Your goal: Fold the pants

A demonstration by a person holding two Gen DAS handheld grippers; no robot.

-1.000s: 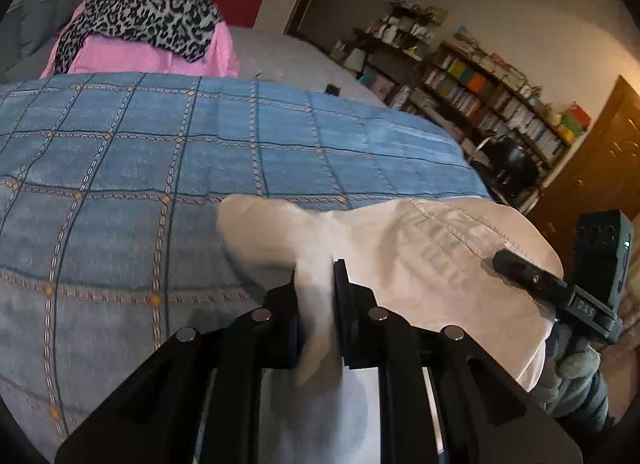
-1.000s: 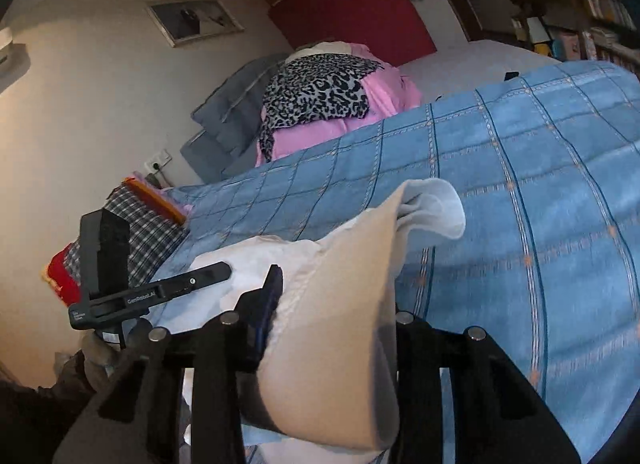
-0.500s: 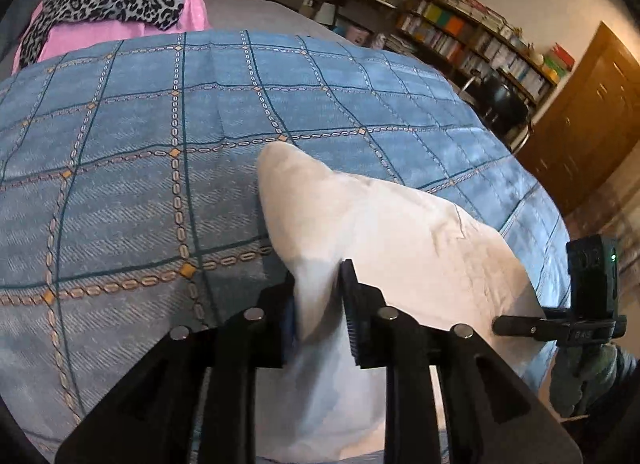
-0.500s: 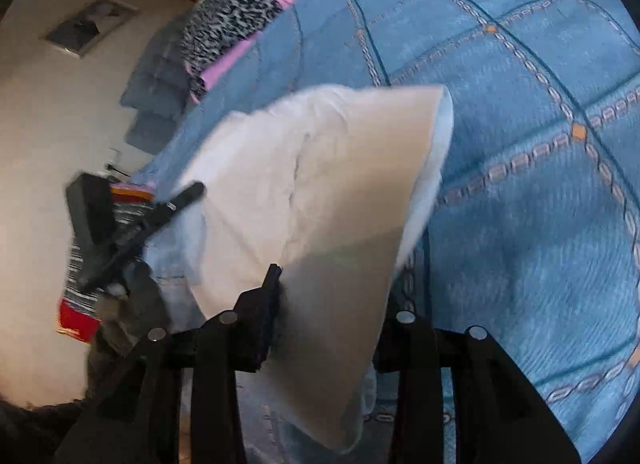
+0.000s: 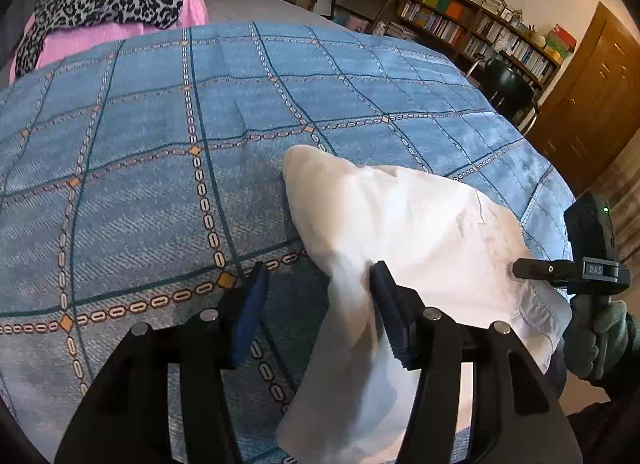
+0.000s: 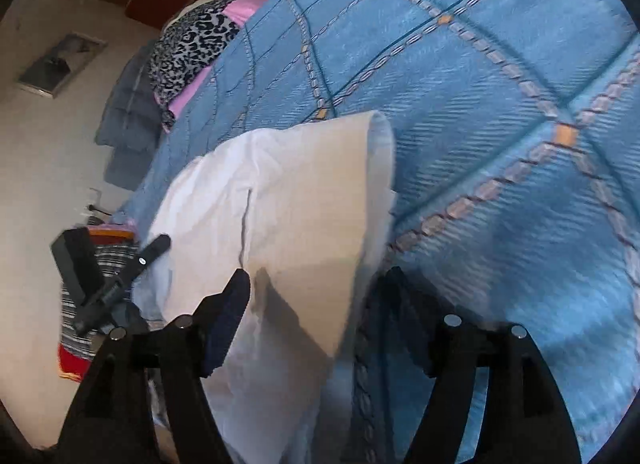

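Note:
White pants (image 5: 404,232) lie folded near the front edge of a bed with a blue patterned bedspread (image 5: 168,167). My left gripper (image 5: 318,296) is open, its jaws wide apart; a fold of the pants rests against the right finger. My right gripper (image 6: 316,304) is open too, with the white pants (image 6: 288,199) lying loose between its fingers. The right gripper also shows at the far right of the left wrist view (image 5: 520,268), at the pants' edge. The left gripper shows at the left of the right wrist view (image 6: 160,244).
A pink and leopard-print pile (image 5: 108,7) sits at the head of the bed. Bookshelves (image 5: 472,23), a chair (image 5: 508,83) and a wooden door (image 5: 592,95) stand beyond the bed's right side. A striped cloth pile (image 6: 96,276) lies left of the bed.
Both grippers have opened and let go of the pants, which were carried forward and lowered onto the bedspread. Before, each gripper was shut on a fold of the fabric.

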